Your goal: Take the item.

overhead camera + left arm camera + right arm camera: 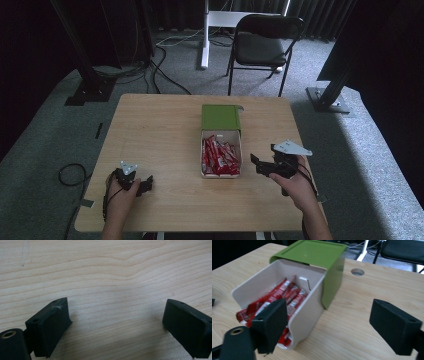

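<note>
Pale wood grain covers the rectangular table (165,130), and near its middle, a little toward three o'clock, sits a box made of a green sleeve (221,117) and a cream inner tray (220,134) pulled out toward six o'clock. The tray lies open on top and holds a heap of red sachets with white print (219,157), stacked loosely along its length. In the right gripper view the green sleeve (317,255) covers the far end of the cream tray (307,312), and the red sachets (287,296) lean against the tray's near wall.

At about four o'clock from the box, the right gripper (261,165) is held just above the table in a hand (295,185), its grey three-cornered plate on top, jaws pointing toward the tray and standing just beside its right wall without touching it. Its own view shows the right gripper (337,325) spread wide, with nothing between the black jaws.

At about eight o'clock, well apart from the box, the left gripper (145,184) rests low over the table's near edge in the other hand (120,192). In its own view the left gripper (117,320) is likewise spread wide over bare wood.
</note>
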A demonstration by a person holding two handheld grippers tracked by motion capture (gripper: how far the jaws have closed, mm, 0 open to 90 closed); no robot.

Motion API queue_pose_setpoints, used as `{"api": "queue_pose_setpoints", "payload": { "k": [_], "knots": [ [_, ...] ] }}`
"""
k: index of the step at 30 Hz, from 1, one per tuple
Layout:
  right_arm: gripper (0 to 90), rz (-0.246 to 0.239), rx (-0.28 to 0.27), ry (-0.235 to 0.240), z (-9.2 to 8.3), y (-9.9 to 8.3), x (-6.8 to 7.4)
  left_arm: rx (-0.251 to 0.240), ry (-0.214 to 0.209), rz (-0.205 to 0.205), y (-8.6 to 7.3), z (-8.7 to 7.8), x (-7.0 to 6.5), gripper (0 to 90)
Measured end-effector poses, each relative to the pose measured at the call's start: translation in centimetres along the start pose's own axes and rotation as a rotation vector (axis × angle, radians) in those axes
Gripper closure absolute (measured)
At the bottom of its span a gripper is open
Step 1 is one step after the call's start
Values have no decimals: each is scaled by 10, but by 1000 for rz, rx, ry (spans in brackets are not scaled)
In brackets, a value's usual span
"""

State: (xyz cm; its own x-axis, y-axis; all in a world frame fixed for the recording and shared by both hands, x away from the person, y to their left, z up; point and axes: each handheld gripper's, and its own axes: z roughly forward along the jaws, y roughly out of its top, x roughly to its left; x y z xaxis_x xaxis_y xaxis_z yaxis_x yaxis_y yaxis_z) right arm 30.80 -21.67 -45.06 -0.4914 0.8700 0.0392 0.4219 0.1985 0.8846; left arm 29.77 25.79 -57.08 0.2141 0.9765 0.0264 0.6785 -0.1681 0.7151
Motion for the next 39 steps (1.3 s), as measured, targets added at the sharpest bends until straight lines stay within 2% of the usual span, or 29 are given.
{"api": "queue_pose_setpoints", "payload": {
  "k": [3, 7, 8, 10, 12, 17, 19, 23, 27, 28, 31, 36, 39],
  "knots": [
    [168, -12, -9, 19, 5, 6, 8, 0, 0, 0, 0, 0, 0, 82],
    [303, -34, 12, 43, 11, 12, 18, 1, 0, 0, 0, 0, 0, 82],
    [303, -34, 12, 43, 11, 12, 18, 1, 0, 0, 0, 0, 0, 82],
    [373, -63, 35, 76, 18, 16, 26, 2, 0, 1, 0, 0, 0, 82],
    [382, -75, 33, 90, 23, 18, 31, 0, 0, 1, 0, 0, 0, 82],
    [448, -24, 22, 127, 34, 19, 43, 0, 0, 2, 0, 0, 0, 81],
    [466, -5, 12, 130, 38, 20, 46, 0, 0, 1, 0, 0, 0, 81],
    [535, 13, 25, 131, 47, 21, 50, -2, 1, 0, 0, 0, 0, 81],
    [557, 15, 35, 139, 53, 22, 55, 0, 0, 2, 0, 0, 0, 82],
    [576, 8, 51, 142, 60, 23, 61, 0, 0, 2, 0, 0, 0, 81],
    [587, 9, 64, 143, 68, 23, 68, 0, 0, 2, 0, 0, 0, 81],
    [604, 21, 96, 147, 80, 20, 73, 0, 1, 4, 0, 0, 0, 82],
    [620, 16, 117, 124, 86, 18, 75, 0, 0, 2, 0, 0, 0, 81]
  ]
}}
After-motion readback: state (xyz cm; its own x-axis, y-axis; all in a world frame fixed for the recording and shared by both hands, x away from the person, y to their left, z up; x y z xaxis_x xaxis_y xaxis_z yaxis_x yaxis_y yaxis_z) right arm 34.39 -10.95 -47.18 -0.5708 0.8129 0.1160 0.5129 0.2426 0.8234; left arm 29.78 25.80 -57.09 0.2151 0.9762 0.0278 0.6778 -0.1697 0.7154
